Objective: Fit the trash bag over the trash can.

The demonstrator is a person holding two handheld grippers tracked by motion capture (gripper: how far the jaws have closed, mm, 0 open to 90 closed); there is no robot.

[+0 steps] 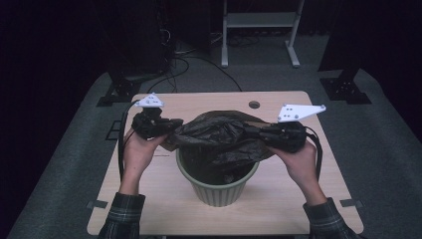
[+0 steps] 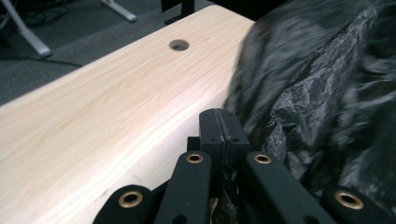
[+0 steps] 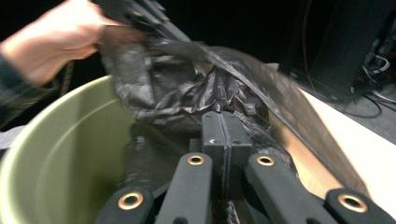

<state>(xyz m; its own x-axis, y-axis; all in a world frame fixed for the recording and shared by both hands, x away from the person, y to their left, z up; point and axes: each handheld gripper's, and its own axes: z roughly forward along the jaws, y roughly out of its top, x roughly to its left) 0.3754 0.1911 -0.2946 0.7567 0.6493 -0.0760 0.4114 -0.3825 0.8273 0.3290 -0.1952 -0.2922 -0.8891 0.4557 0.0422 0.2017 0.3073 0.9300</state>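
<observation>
At lower centre of the high view a green bin (image 1: 217, 186) stands on the bench (image 1: 278, 204). Above it, mid-frame, the black bag (image 1: 224, 137) stretches over the rim, pinched at its left edge by the left hand-held gripper (image 1: 171, 124) and at its right edge by the right hand-held gripper (image 1: 259, 133), both clamped tight on plastic.

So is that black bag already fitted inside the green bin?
Not yet. The black bag is stretched above the green bin between the left gripper and right gripper, crumpled.
</observation>
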